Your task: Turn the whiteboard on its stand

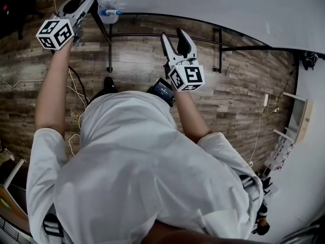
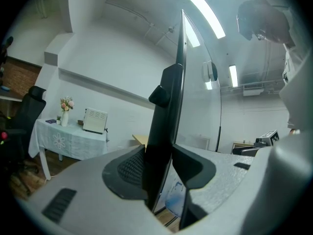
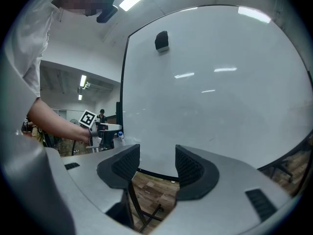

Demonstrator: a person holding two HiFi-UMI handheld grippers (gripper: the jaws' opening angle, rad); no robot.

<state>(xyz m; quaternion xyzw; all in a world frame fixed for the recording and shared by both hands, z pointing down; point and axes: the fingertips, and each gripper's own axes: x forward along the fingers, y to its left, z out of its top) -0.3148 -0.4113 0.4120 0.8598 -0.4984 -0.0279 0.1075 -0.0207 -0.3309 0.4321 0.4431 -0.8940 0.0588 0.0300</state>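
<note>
- Whiteboard: a wide, smooth, glossy white panel with a thin dark frame. It stands upright in front of the person, above the wooden plank floor.
- Stand: thin black metal tubes under the board, which carry it.
- Left tool: clamped on the board's dark side edge, probably to swing the board around.
- Right tool: jaws wide and empty, facing the white surface without touching it.

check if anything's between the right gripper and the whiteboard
Nothing visible does. The right gripper holds its open jaws toward the whiteboard, with only air between. The left gripper is clamped on the board's side edge.
</note>
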